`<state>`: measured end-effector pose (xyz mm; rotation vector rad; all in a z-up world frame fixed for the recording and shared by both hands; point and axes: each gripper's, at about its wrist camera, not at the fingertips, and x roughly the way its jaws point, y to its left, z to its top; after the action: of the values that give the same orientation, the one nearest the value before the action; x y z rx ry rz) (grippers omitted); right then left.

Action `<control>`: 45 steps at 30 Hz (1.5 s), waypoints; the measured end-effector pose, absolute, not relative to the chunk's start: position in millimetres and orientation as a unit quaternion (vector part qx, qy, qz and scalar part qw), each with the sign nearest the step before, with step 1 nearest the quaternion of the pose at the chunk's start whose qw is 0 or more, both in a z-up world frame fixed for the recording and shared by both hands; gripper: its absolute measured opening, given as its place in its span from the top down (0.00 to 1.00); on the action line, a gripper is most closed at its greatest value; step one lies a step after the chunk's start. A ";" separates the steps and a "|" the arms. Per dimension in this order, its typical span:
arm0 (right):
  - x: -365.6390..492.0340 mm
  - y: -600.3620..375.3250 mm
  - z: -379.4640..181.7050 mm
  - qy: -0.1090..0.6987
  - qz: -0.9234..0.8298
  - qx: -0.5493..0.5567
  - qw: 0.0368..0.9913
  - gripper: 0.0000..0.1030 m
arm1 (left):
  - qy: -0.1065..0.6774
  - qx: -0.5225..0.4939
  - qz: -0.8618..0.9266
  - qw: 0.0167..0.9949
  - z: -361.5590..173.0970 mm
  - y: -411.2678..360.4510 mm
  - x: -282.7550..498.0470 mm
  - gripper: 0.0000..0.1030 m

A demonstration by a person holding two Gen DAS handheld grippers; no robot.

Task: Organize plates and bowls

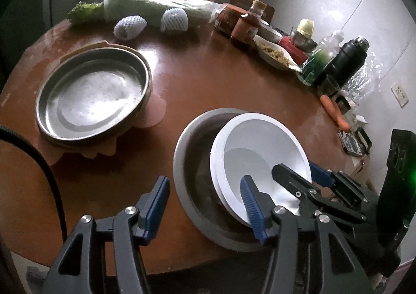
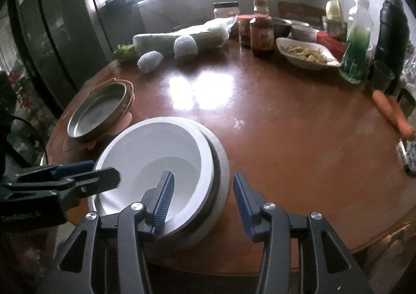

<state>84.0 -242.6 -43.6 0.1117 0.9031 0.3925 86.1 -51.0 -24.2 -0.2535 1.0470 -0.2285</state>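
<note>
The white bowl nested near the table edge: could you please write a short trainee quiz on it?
1. True or false: the white round bowl sits inside a grey bowl.
2. Which gripper has one finger inside the white bowl: left gripper, right gripper, or both?
3. Fill in: the shallow round metal pan holds ____.

Key: 1 true; 2 both; 3 nothing.

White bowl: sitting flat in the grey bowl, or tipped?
Tipped. The white bowl leans inside the grey bowl, one rim edge riding high; in the right wrist view it sits off-centre.
</note>
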 end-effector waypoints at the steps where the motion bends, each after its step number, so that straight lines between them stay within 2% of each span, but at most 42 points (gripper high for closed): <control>1: 85.4 -242.3 -45.1 0.437 0.190 0.058 0.877 0.52 | 0.500 -0.121 -0.111 0.850 -25.9 -51.8 87.3 0.45; 12: 95.3 -241.8 -60.4 0.468 0.210 0.095 0.853 0.53 | 0.508 -0.151 -0.130 0.838 -38.8 -53.8 95.0 0.48; 22: 92.2 -238.4 -51.8 0.448 0.204 0.081 0.867 0.56 | 0.502 -0.153 -0.128 0.842 -34.2 -51.2 92.7 0.48; 45: 92.5 -207.2 0.3 0.395 0.232 0.069 0.886 0.57 | 0.434 -0.145 -0.101 0.883 22.0 -12.7 75.2 0.48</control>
<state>92.5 -207.2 0.3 0.1426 0.8209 0.4825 75.2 -12.7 22.0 -0.3012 0.9043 -0.2111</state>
